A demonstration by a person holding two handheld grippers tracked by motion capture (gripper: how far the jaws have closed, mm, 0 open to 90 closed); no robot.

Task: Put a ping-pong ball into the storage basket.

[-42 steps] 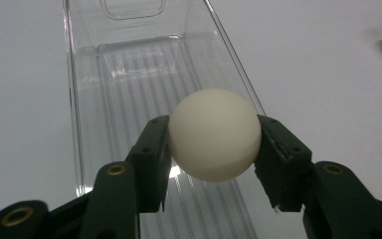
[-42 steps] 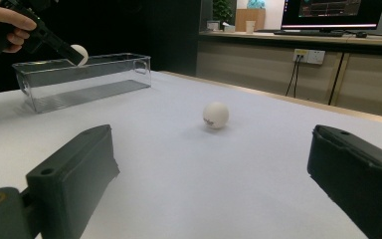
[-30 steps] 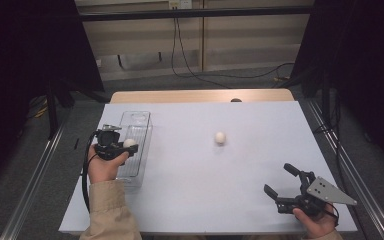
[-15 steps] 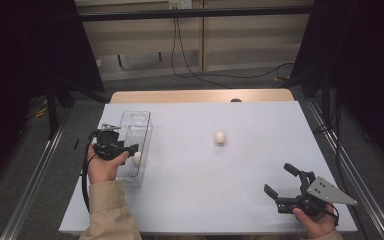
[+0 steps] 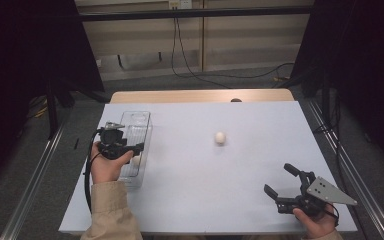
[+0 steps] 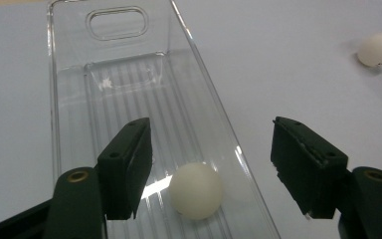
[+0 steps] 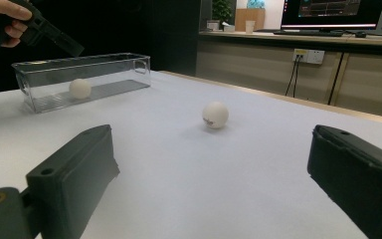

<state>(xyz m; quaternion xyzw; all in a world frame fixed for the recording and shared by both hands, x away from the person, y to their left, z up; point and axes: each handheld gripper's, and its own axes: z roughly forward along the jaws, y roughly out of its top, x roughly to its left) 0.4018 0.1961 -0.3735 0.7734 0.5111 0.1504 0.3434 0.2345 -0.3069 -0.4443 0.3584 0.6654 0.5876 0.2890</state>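
Note:
A clear plastic bin (image 5: pixel 141 121) stands at the table's left side. My left gripper (image 5: pixel 138 150) hovers over its near end, and its jaws have just been opening. They stand open, and a white ball (image 6: pixel 195 190) lies free on the bin floor (image 6: pixel 124 89) below them, touching neither pad. A second white ball (image 5: pixel 220 137) rests on the white table mid-way across. My right gripper (image 5: pixel 277 178) stands open low over the table's near right, pointing at that ball (image 7: pixel 215 115), with nothing between its jaws.
The white table top (image 5: pixel 205 170) stretches between the bin and the right gripper. Beyond its far edge are a wooden strip (image 5: pixel 200 96), cables on the floor and dark curtains at both sides. A metal rail (image 5: pixel 35 175) runs along the left.
The left jaws have opened and the white ball that was at their tips now lies lower, on the bin floor. The right gripper has not moved.

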